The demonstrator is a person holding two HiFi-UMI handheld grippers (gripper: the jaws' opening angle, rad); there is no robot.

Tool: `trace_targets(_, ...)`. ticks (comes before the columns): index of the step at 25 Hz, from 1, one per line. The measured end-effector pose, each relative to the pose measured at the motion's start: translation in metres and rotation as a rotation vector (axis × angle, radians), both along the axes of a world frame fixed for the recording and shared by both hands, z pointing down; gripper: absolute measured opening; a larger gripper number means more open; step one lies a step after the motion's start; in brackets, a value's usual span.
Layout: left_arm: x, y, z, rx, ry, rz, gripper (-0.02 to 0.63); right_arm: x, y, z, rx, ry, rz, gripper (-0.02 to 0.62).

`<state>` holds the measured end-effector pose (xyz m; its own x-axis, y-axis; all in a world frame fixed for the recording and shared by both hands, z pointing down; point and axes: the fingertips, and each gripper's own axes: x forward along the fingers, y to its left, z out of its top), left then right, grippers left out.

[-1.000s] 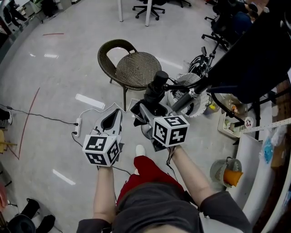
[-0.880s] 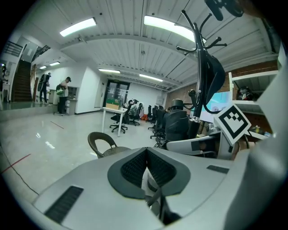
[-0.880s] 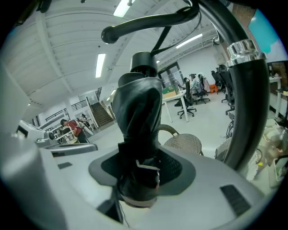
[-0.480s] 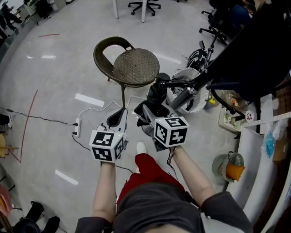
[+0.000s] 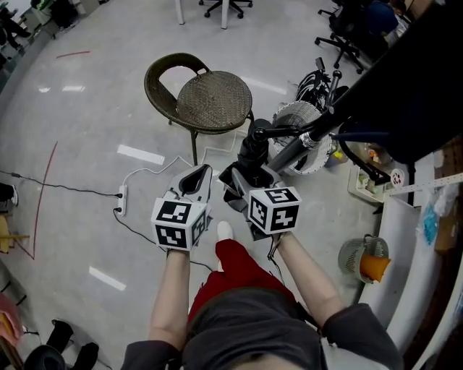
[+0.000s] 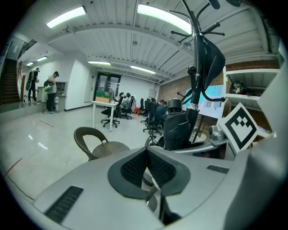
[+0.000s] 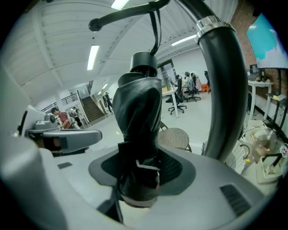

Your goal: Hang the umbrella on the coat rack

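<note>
My right gripper (image 5: 246, 177) is shut on a folded black umbrella (image 5: 253, 148), which stands upright between its pads (image 7: 168, 168). In the right gripper view a thin cord runs from the umbrella (image 7: 137, 117) top up to a black peg (image 7: 126, 13) of the coat rack (image 7: 220, 90). The rack's pole (image 5: 304, 141) slants up to the right, right beside the umbrella. A black coat (image 5: 412, 79) hangs on it. My left gripper (image 5: 201, 173) sits just left of the right one, shut with nothing in it; its pads (image 6: 135, 164) meet at the tip.
A brown wicker chair (image 5: 210, 97) stands ahead on the grey floor. A white fan (image 5: 300, 119) lies by the rack's foot. A power strip (image 5: 123, 195) and cables trail at the left. An orange item in a wire basket (image 5: 365, 264) and a shelf edge are at the right.
My left gripper has moved right, closer to the right gripper. The right gripper still holds the umbrella and has sunk a little beside the rack pole.
</note>
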<state>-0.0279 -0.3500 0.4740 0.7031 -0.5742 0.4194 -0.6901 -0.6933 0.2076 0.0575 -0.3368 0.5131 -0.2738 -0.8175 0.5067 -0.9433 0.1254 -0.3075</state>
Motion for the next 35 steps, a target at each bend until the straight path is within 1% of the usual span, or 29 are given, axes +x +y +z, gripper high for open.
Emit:
trace_targets(7, 0.011, -0.001, 0.011, -0.019, -0.002, 0.015, 0.012, 0.015, 0.005, 0.014, -0.017, 0.046, 0.027, 0.201)
trace_targets(13, 0.02, 0.002, 0.019, -0.044, 0.005, 0.029, 0.012, 0.022, 0.009, 0.023, -0.032, 0.085, 0.03, 0.201)
trace_targets(29, 0.032, -0.001, 0.04, -0.084, -0.012, 0.048, 0.012, 0.041, 0.001, 0.031, 0.004, 0.185, 0.062, 0.202)
trace_targets(35, 0.033, -0.003, 0.043, -0.092, -0.012, 0.05, 0.012, 0.048, -0.001, 0.033, 0.026, 0.224, 0.107, 0.208)
